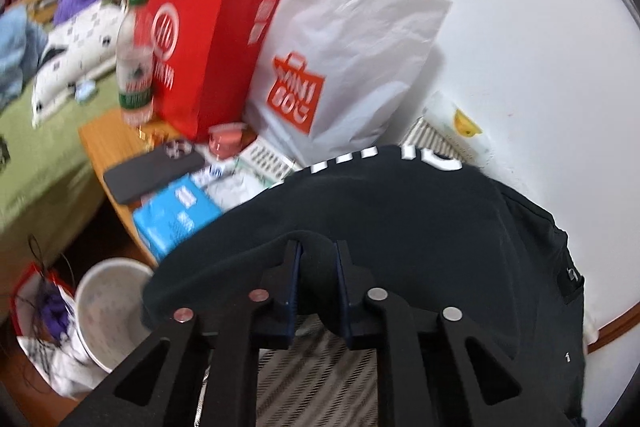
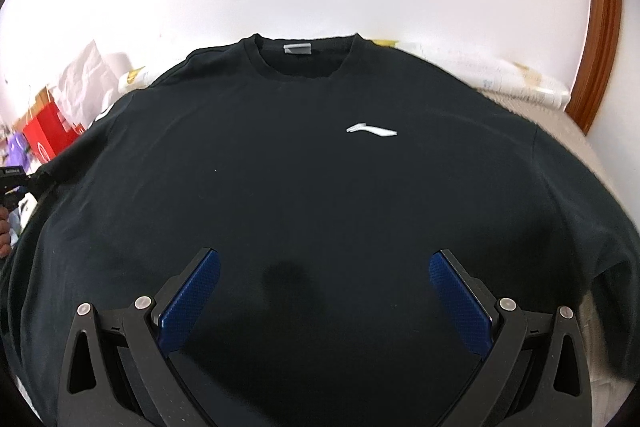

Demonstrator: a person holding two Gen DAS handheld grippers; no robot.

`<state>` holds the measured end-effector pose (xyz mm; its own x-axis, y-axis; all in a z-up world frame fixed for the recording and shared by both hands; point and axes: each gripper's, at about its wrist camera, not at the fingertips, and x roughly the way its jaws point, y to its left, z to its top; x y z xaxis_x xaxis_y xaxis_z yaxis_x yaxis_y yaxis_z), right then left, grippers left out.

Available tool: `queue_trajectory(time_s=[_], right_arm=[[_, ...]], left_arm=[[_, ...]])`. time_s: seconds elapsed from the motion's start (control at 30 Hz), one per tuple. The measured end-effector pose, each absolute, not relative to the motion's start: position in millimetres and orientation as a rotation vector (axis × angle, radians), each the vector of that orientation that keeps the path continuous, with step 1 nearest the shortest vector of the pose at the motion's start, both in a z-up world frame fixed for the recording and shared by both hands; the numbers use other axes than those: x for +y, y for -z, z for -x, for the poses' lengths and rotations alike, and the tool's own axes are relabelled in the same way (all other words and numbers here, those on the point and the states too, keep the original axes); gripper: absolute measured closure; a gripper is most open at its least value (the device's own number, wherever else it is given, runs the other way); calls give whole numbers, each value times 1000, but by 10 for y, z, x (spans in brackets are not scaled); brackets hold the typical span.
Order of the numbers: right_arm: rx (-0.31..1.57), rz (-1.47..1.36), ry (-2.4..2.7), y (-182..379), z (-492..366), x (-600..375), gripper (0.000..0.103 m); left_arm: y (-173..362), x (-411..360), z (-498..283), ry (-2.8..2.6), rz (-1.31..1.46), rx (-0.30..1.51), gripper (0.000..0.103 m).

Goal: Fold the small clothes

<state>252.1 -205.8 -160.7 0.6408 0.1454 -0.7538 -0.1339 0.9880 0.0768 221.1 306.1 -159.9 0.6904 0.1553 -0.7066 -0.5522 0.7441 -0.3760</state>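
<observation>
Black sweatshirt [image 2: 304, 187] lies spread flat, front up, collar away from the right wrist camera, on a striped cover [image 1: 320, 375]. Left gripper [image 1: 318, 247] is clamped on a fold of the sleeve edge; fabric bunches between the pads. Right gripper [image 2: 324, 263] hovers over the lower chest, jaws wide, holding nothing.

Risks, judged: the left pinch looks shallow, so the sleeve may slip out when pulled across. A wide swing could drag cloth into the blue box [image 1: 176, 215], phone [image 1: 152, 171] or water bottle [image 1: 134, 63] on the side table [image 1: 104, 135] just beside the sleeve. With nothing pinning the body, the whole shirt may slide and wrinkle.
</observation>
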Motion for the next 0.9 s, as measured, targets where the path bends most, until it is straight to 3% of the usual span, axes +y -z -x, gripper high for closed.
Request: queue_trajectory(time_s=[0.43,0.7,0.9], right_arm=[[882,-224,-172,1703,-2522,-2409,0],[849,-220,-173,1684,-2493,-2420,0],[821,-203,-153,1662,-2470,-2445,0]], left_arm=[[549,2161,-2539,-260,385,540,90],[451,1113,-2811,-45,273,562,91],[855,319,-2950,92,191,677,90]])
